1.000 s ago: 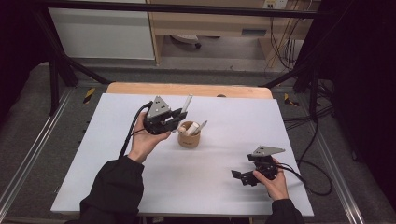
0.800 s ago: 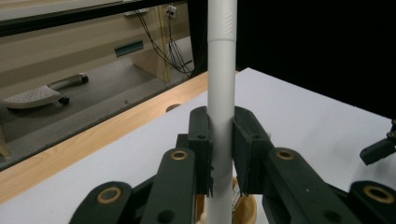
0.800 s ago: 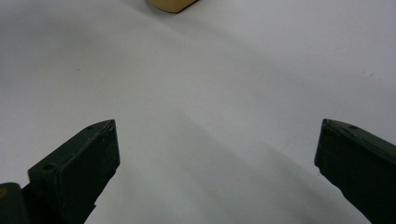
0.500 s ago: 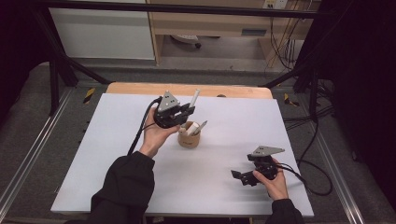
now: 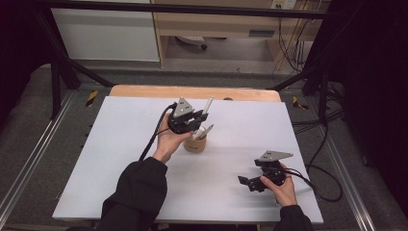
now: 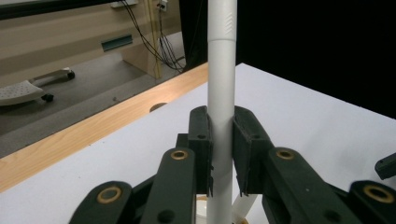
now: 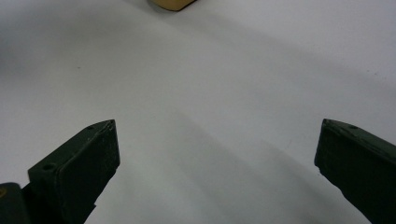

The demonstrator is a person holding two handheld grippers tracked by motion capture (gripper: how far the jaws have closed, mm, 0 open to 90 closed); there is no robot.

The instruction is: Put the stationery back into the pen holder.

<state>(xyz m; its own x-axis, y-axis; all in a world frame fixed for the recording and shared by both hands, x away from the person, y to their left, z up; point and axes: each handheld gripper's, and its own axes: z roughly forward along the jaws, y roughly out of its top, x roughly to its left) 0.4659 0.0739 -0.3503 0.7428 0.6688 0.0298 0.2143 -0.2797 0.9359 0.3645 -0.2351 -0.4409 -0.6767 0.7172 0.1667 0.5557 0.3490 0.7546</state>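
Between my left hand-held gripper's (image 6: 219, 154) jaws: white pen (image 6: 220, 84), clamped mid-barrel and upright so it clears the wooden cup (image 5: 195, 143) just below. My right hand-held gripper (image 5: 250, 182) rests wide open, empty, on the counter (image 5: 120, 144), well apart.

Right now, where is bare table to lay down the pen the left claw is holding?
The left claw grips the white pen above the wooden cup; that middle is crowded. Bare table lies left of the sleeve, along the far right toward the wooden edge, and between cup and right claw.
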